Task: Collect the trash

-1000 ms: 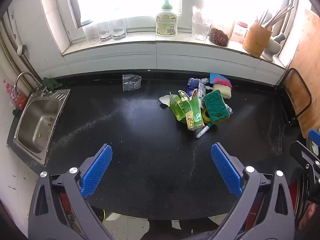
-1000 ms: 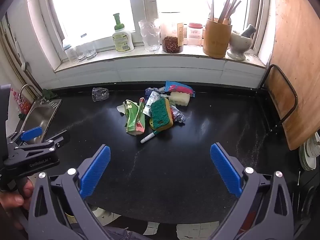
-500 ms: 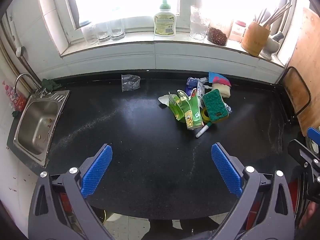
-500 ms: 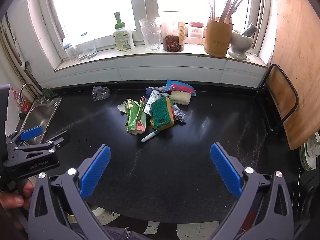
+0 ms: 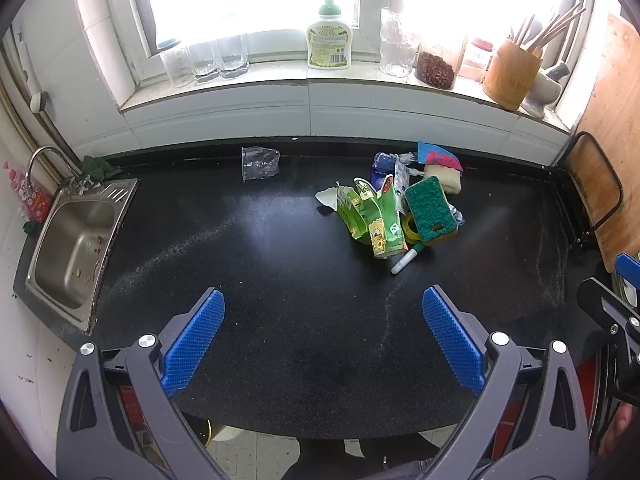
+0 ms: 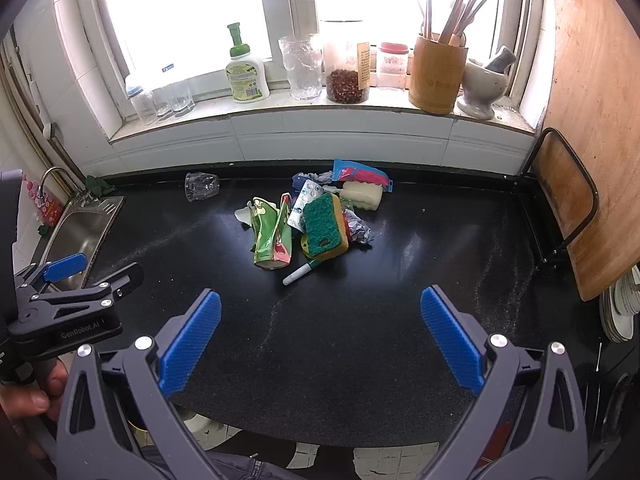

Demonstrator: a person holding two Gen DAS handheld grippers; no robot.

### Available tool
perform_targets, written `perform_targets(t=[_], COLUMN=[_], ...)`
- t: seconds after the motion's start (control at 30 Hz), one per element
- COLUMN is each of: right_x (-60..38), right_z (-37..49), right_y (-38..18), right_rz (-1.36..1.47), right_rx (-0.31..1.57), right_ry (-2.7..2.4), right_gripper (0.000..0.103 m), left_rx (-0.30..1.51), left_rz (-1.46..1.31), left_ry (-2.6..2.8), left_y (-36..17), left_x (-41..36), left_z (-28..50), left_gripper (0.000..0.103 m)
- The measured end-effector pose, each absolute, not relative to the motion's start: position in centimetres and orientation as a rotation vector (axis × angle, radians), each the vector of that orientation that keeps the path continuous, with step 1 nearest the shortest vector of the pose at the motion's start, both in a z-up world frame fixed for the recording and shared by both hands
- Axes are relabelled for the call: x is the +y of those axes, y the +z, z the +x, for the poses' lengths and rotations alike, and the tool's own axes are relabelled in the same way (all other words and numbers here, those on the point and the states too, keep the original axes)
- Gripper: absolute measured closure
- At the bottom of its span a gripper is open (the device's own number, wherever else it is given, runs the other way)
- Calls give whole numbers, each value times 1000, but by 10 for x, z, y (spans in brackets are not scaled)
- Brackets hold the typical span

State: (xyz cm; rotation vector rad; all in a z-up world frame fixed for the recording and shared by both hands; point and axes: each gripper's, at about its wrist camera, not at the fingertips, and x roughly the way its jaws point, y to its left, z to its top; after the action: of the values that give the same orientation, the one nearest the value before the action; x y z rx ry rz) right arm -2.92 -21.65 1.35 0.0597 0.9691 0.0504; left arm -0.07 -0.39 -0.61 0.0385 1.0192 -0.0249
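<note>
A pile of trash lies on the black counter (image 5: 280, 260): green juice cartons (image 5: 372, 216) (image 6: 272, 236), a green and yellow sponge (image 5: 430, 210) (image 6: 324, 226), a white marker (image 5: 406, 260) (image 6: 302, 273), a blister pack (image 6: 306, 204), crumpled foil (image 6: 358, 230), a pale sponge (image 6: 362, 196) and a blue-pink wrapper (image 6: 360, 174). A clear plastic cup (image 5: 259, 164) (image 6: 201, 186) lies on its side to the left. My left gripper (image 5: 324, 336) is open and empty, well short of the pile. My right gripper (image 6: 320, 332) is open and empty too.
A steel sink (image 5: 76, 240) is set in the counter's left end. The windowsill holds glasses (image 5: 204, 60), a soap bottle (image 5: 329, 40), jars, a bamboo utensil holder (image 6: 438, 76) and a mortar. A wooden board (image 6: 592, 120) leans at the right. Plates (image 6: 620, 308) stand at far right.
Both views have shifted only slightly; the pile sits a touch lower and nearer in the frames. Both grippers stay open and nothing was touched.
</note>
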Motion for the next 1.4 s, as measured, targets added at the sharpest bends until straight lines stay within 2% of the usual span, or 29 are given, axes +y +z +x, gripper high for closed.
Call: perform_targets(t=[1.4], right_x=[-214], right_z=[-20], right_y=[15], right_rz=[61], right_rx=[975], right_ry=[50], right_gripper=[6], left_rx=[1040], left_rz=[37], left_ry=[-36], left_y=[-20], left_x=[-4], left_z=[9], left_gripper=[6])
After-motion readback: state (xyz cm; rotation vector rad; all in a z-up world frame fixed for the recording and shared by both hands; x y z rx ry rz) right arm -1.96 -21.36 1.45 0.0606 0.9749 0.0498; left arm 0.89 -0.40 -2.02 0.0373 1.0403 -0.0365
